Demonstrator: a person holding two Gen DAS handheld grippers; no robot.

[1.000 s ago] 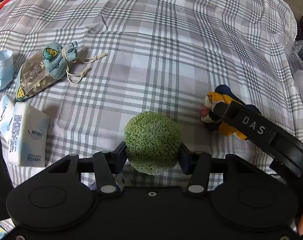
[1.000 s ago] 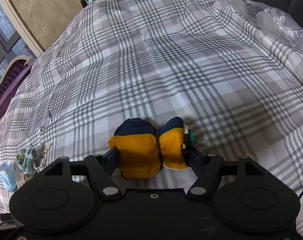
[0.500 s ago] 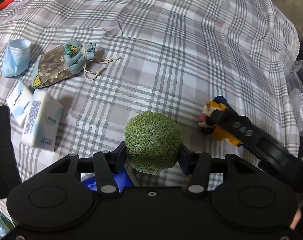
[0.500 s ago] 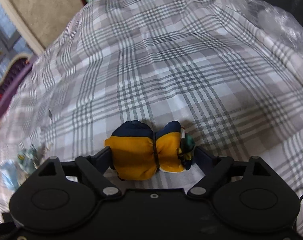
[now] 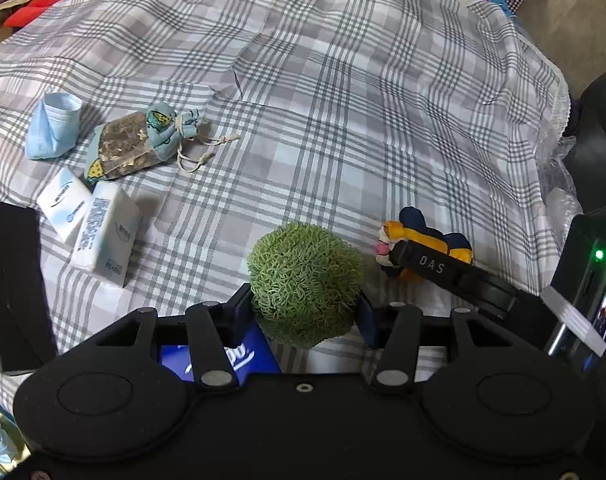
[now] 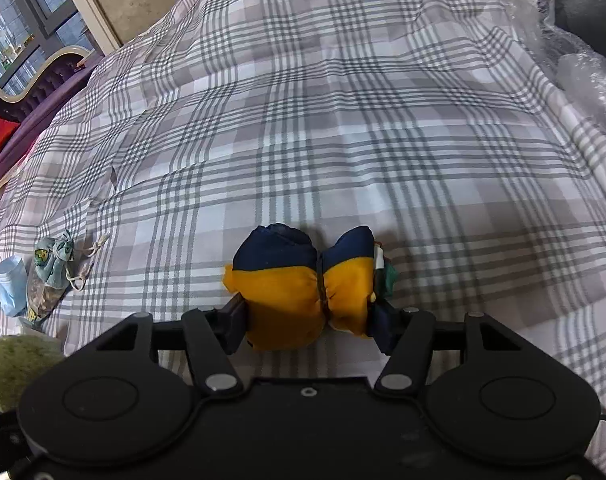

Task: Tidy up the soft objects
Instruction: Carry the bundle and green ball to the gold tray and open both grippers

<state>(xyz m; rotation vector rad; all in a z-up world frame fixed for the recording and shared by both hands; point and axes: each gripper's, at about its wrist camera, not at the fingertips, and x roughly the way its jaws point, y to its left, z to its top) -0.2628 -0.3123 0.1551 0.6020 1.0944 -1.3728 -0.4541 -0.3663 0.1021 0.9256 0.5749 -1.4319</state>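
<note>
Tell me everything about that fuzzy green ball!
The fuzzy green ball is round and covered in curly, noodle-like loops of pale green yarn or rubbery strands, so it looks soft and squishy. The left gripper holds it, its jaws pressing on both sides. It sits just above the gray plaid cloth, and whether its bottom touches the cloth cannot be told. The right wrist view catches its edge at the lower left.

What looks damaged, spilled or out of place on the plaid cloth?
Nothing stands out. The green ball sits in the left gripper, the yellow-and-navy toy in the right gripper, both intact. Nothing is spilled.
</note>
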